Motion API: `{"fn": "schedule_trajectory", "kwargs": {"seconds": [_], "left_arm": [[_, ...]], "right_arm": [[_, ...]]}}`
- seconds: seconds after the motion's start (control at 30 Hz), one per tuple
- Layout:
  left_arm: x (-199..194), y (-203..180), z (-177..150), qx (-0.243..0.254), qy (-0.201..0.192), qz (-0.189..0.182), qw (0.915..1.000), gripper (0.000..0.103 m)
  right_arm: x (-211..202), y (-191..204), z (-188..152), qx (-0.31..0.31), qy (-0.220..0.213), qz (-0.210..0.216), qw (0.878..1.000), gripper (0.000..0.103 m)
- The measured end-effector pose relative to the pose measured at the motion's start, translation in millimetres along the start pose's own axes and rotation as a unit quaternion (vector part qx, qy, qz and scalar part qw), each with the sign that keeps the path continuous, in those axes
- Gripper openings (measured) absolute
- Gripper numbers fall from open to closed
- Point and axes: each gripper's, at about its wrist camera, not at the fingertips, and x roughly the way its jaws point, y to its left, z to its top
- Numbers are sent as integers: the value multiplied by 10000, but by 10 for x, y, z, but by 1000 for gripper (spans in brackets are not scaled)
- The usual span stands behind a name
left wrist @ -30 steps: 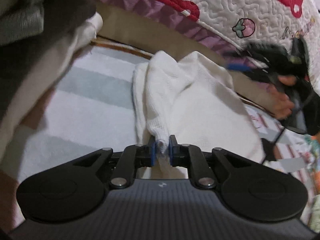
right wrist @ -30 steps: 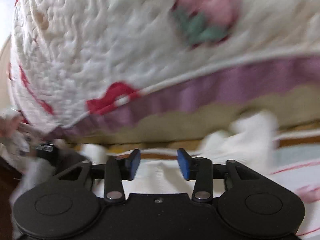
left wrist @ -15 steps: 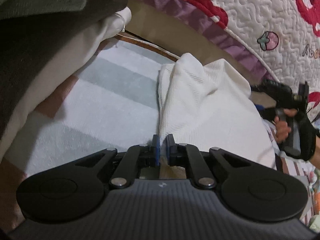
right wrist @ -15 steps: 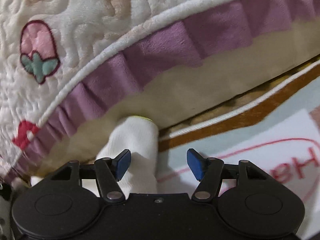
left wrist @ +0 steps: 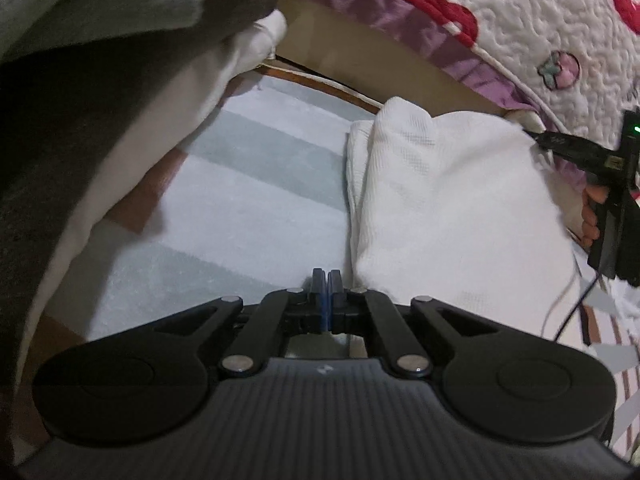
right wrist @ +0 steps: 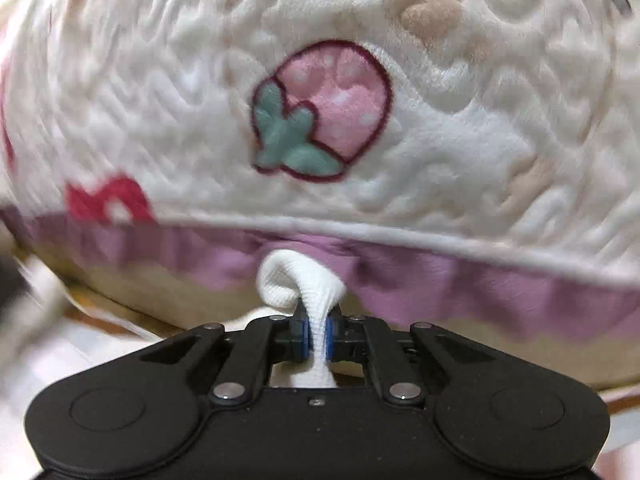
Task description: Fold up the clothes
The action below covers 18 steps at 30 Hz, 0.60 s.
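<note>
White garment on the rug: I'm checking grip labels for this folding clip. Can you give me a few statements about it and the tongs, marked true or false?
1. The right tongs pinch a fold of the white garment. True.
2. The left tongs stand wide open. False: their jaws are pressed together, and no cloth shows between them.
3. The garment lies on a striped rug. True.
4. The quilt behind the garment is plain grey. False: it is cream with a pink strawberry and a purple edge.
5. The garment is folded into a neat square. False: it lies rumpled, one corner lifted by the right tongs.
</note>
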Motion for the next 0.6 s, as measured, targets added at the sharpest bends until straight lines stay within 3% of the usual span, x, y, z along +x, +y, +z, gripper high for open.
{"fn": "schedule_trajectory", "kwargs": {"seconds": [0.17,0.2,0.27,0.37,0.43,0.53,0.6], "left_arm": [[-16,59,21,-117,-25,6,9999,3],[-20,62,24,-109,-40,16,9999,3],[-23,60,28,-126,-65,-73,9999,4],[-36,23,31,-120,-139,-278,9994,4],[-41,2,28,-74,-176,-309,9993,4],[-85,-13,51,77,-292,-157,9994,4],[-113,-3,82,139,-333,-129,9993,4]], "right_arm": [[-10,132,29,-482,70,-285,9984,12],[10,144,40,-509,142,-402,9978,23],[-43,172,65,-494,137,-655,9965,28],[-314,248,88,-348,-235,-719,9965,55],[-471,305,80,-212,-328,-289,9988,55],[-569,488,2,-253,-45,484,9985,50],[-483,636,-60,-299,492,1074,9926,52]]}}
